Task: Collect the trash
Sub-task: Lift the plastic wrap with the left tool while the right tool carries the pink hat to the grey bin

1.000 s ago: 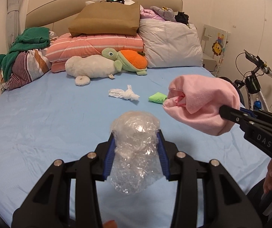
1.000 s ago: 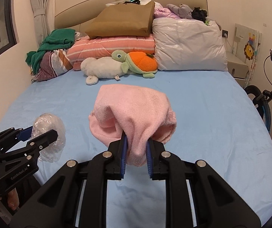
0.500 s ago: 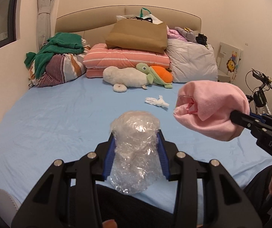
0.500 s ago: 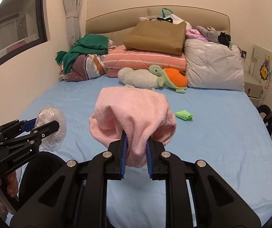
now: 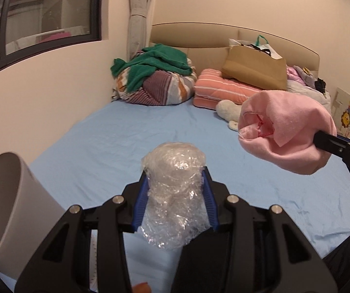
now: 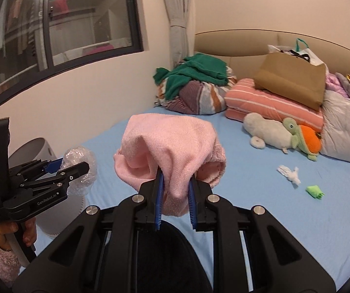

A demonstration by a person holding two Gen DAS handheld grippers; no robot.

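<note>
A: What is the left gripper point(image 5: 175, 190) carrying?

B: Its blue-padded fingers are pinching a crumpled wad of clear bubble wrap point(image 5: 175, 190), closed only as far as the wad allows. It is hovering over the near edge of the light blue bed point(image 5: 126, 144), just beside a white cylindrical bin point(image 5: 11, 207) sitting off the bed's near left corner.

A: And the right gripper point(image 6: 175, 190)?

B: It is squeezing a bunched pink knitted cloth point(image 6: 172, 146) tight between nearly closed fingers, holding it in the air above the near part of the bed.

A: Is anything lying on the sheet?

B: A white crumpled tissue point(image 6: 289, 173) and a small green scrap point(image 6: 314, 191) are lying close together toward the right edge, short of the plush turtle with an orange shell point(image 6: 302, 139) resting by the pillows at the head edge.
</note>
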